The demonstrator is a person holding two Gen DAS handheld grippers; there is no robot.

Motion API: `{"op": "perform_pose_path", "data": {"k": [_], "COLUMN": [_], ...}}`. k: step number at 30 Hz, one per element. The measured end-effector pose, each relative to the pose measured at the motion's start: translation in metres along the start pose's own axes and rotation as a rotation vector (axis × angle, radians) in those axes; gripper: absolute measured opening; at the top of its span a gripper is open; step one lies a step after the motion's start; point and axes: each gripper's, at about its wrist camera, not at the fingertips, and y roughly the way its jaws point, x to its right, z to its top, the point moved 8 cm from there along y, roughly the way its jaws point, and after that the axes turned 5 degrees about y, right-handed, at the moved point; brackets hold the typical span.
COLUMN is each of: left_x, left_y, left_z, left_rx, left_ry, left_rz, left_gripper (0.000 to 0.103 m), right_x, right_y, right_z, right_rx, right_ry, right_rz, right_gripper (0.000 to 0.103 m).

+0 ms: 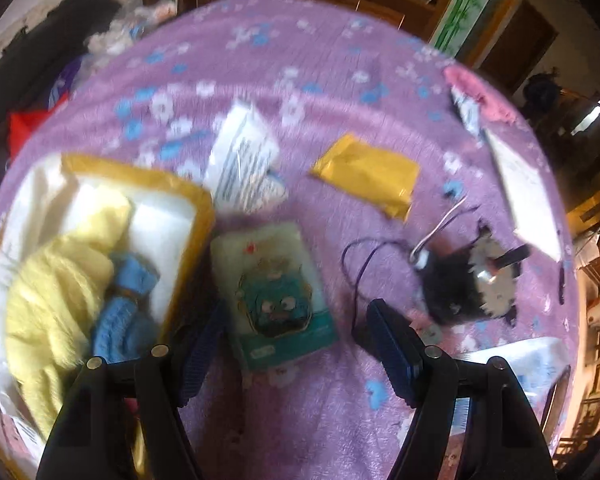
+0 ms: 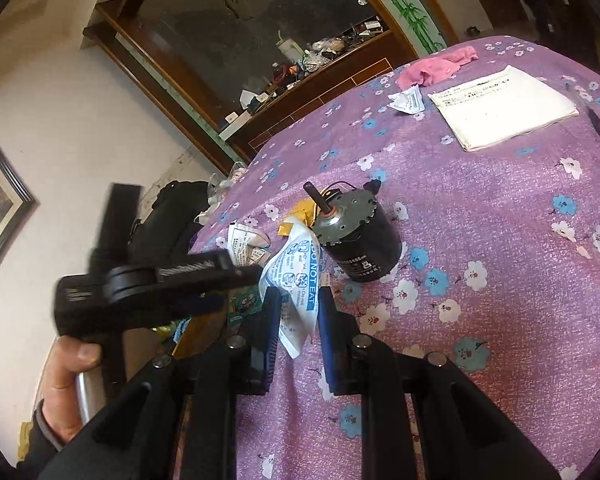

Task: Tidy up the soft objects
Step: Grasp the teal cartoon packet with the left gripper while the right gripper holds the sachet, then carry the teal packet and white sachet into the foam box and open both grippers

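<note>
Only the left wrist view shows the box (image 1: 198,200) at the bed's left edge holding yellow (image 1: 56,288) and blue (image 1: 120,316) knitwear, with the left gripper (image 1: 296,344) spread empty above a cartoon packet (image 1: 276,292). The right gripper (image 2: 299,312) pinches a white sachet (image 2: 296,280) marked "DO NOT EAT" beside a black motor (image 2: 356,240). Purple floral bedspread (image 2: 500,248); wooden cabinet (image 2: 260,92) behind.

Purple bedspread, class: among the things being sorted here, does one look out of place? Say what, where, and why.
Yes: the black electric motor with a metal shaft and loose wires. It is hard hardware among soft items, standing on the bedspread beside the white packet that the right gripper holds.
</note>
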Motion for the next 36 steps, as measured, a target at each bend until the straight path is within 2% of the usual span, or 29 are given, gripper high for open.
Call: {"op": "perform_pose_path", "data": {"k": [2, 4, 7, 8, 9, 13, 16, 18, 20, 22, 26, 29, 33, 36], "left_x": [0.0, 0.002, 0.009, 0.01, 0.01, 0.01, 0.008, 0.006, 0.005, 0.002, -0.001, 0.0, -0.002, -0.001], "left_y": [0.005, 0.01, 0.019, 0.021, 0.022, 0.023, 0.017, 0.011, 0.006, 0.0, -0.018, -0.029, -0.044, -0.055], "left_z": [-0.001, 0.002, 0.006, 0.007, 0.006, 0.005, 0.004, 0.001, -0.003, -0.01, -0.024, -0.035, -0.051, -0.062], "left_rx": [-0.007, -0.006, -0.003, 0.002, 0.003, 0.015, 0.029, 0.031, 0.036, 0.039, 0.056, 0.044, 0.052, 0.07], "left_ry": [0.032, 0.041, 0.093, 0.101, 0.11, 0.14, 0.141, 0.131, 0.123, 0.119, 0.106, 0.091, 0.081, 0.085], "left_rz": [0.051, 0.06, 0.106, 0.125, 0.138, 0.15, 0.116, 0.082, 0.058, 0.047, 0.006, -0.058, -0.093, -0.11], "left_gripper": [0.076, 0.076, 0.075, 0.073, 0.06, 0.056, 0.049, 0.045, 0.044, 0.044, 0.044, 0.044, 0.044, 0.044], "right_x": [-0.004, -0.005, -0.005, -0.003, -0.002, 0.002, 0.006, 0.011, 0.016, 0.02, 0.032, 0.042, 0.049, 0.041], "right_y": [-0.001, 0.0, 0.0, 0.0, 0.001, 0.003, 0.004, 0.004, 0.002, -0.003, 0.003, 0.007, 0.013, 0.013], "right_z": [0.0, -0.001, -0.003, -0.003, -0.003, -0.004, -0.005, -0.005, -0.002, 0.002, 0.002, 0.002, -0.001, -0.001], "right_rx": [0.007, 0.007, -0.006, -0.007, -0.008, -0.02, -0.025, -0.032, -0.021, 0.008, -0.008, -0.028, -0.063, -0.068], "right_ry": [-0.018, -0.031, -0.024, -0.02, -0.016, -0.006, 0.013, 0.042, 0.079, 0.101, 0.135, 0.175, 0.223, 0.199], "right_rz": [-0.002, -0.021, -0.006, -0.011, -0.022, -0.04, -0.043, -0.043, -0.027, -0.027, -0.071, -0.084, -0.07, -0.038], "right_gripper": [0.018, 0.018, 0.008, 0.007, 0.007, 0.007, 0.007, 0.015, 0.049, 0.057, 0.059, 0.059, 0.059, 0.059]}}
